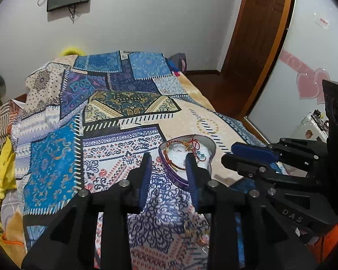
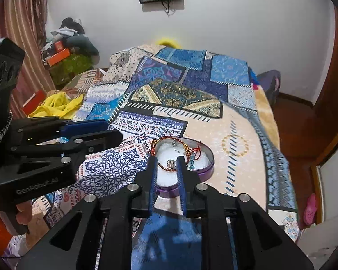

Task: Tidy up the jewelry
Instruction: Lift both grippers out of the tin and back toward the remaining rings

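Observation:
A purple heart-shaped tin [image 1: 208,142] [image 2: 210,164] with a white lining lies on the patterned bedspread. It holds a red-and-gold cord bracelet [image 1: 172,164] [image 2: 163,167], a small silver ring [image 2: 171,163], a red string piece with teal beads [image 2: 192,157] and a thin chain. My left gripper [image 1: 169,156] is open and empty, just in front of the tin's near-left edge. My right gripper [image 2: 166,159] is open and empty, its tips over the tin's near end. Loose gold jewelry [image 1: 198,234] lies on the bedspread under my left gripper.
The patterned bedspread [image 1: 115,121] [image 2: 236,135] covers the bed. A yellow cloth [image 1: 0,173] [image 2: 56,105] lies at the left. A wooden door [image 1: 256,33] and a mirrored wardrobe [image 1: 308,67] stand to the right. Boxes and clothes [image 2: 65,54] are piled by the curtain.

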A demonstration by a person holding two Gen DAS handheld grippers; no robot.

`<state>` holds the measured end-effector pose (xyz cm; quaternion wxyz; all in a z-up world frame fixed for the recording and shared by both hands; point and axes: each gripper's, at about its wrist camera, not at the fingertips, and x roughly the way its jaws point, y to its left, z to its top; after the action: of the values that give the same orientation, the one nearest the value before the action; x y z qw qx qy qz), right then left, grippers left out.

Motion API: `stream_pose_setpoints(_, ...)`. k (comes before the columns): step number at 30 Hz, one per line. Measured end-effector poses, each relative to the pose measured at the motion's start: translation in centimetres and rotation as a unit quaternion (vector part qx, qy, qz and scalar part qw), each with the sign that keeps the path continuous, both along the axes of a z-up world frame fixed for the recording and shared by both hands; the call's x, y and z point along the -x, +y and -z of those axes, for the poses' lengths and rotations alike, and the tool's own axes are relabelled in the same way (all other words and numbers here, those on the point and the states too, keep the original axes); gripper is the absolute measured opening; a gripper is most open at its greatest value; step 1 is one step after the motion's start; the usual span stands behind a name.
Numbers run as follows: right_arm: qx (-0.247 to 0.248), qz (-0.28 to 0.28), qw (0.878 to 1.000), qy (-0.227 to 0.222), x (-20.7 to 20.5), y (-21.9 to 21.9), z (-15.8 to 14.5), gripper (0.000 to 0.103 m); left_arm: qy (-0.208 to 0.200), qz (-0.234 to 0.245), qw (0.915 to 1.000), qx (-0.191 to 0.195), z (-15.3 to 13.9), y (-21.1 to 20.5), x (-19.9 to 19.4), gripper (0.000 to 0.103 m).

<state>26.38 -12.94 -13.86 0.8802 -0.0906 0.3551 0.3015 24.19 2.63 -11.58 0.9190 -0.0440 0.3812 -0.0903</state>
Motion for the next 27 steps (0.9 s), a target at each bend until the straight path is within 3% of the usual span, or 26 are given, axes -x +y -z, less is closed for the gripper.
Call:
stream_pose_setpoints(2, -0.002, 0.003, 1.000, -0.009, 0.7, -0.3, -0.5, 0.024, -0.006, -0.001, 1.0000, -0.003, -0.7, 0.0, 1.1, 0.032)
stream_pose_setpoints(7, -0.010, 0.011, 1.000, -0.026, 2.3, -1.2, -1.6, 0.038, -0.023, -0.018, 0.9992, -0.029, -1.7, 0.0, 3.6, 0.056)
stream_pose_setpoints(14, 0.001, 0.016, 0.999, -0.032, 4.1, -1.7, -1.2, 0.042, -0.014, -0.025, 0.9988, -0.038, -1.3, 0.1, 6.2, 0.060)
stream_pose_setpoints(27, 0.052, -0.022, 0.998, 0.013, 6.3, -0.4, 3.6, 0.042, 0.031, -0.032, 0.9983, -0.038, 2.4, 0.9, 9.1, 0.060)
